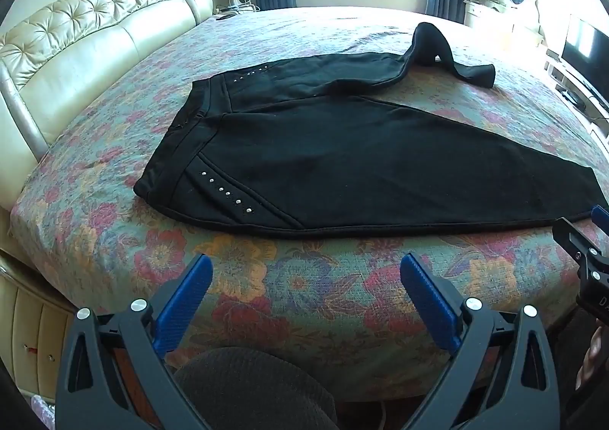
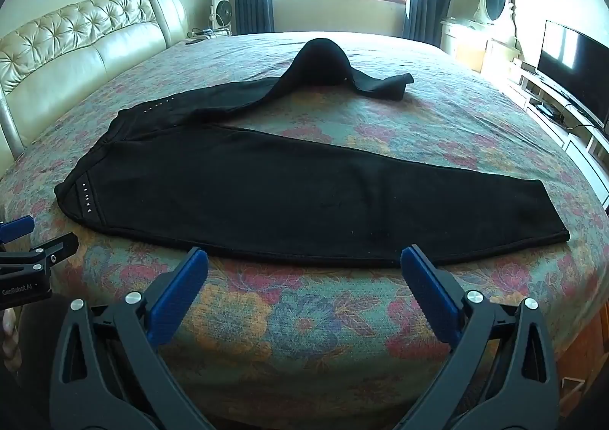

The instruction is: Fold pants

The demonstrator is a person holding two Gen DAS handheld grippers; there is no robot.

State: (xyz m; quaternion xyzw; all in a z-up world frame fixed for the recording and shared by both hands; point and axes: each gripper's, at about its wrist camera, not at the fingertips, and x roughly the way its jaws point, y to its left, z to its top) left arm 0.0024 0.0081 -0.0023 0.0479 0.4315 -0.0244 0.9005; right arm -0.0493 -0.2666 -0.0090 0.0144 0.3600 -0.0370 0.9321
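Black studded pants (image 2: 289, 186) spread on a floral-quilted bed (image 2: 304, 315).
Cream tufted headboard (image 2: 76, 49) left of pants; left tongs (image 1: 306, 279) and right tongs (image 2: 304, 272) gape, empty.

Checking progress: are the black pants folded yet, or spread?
Spread: black pants lie open, legs apart; the far leg humps up.

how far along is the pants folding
Barely begun. The black pants lie spread on the floral bedspread, the far leg humped up. Left gripper and right gripper are open and empty. Every fold remains.
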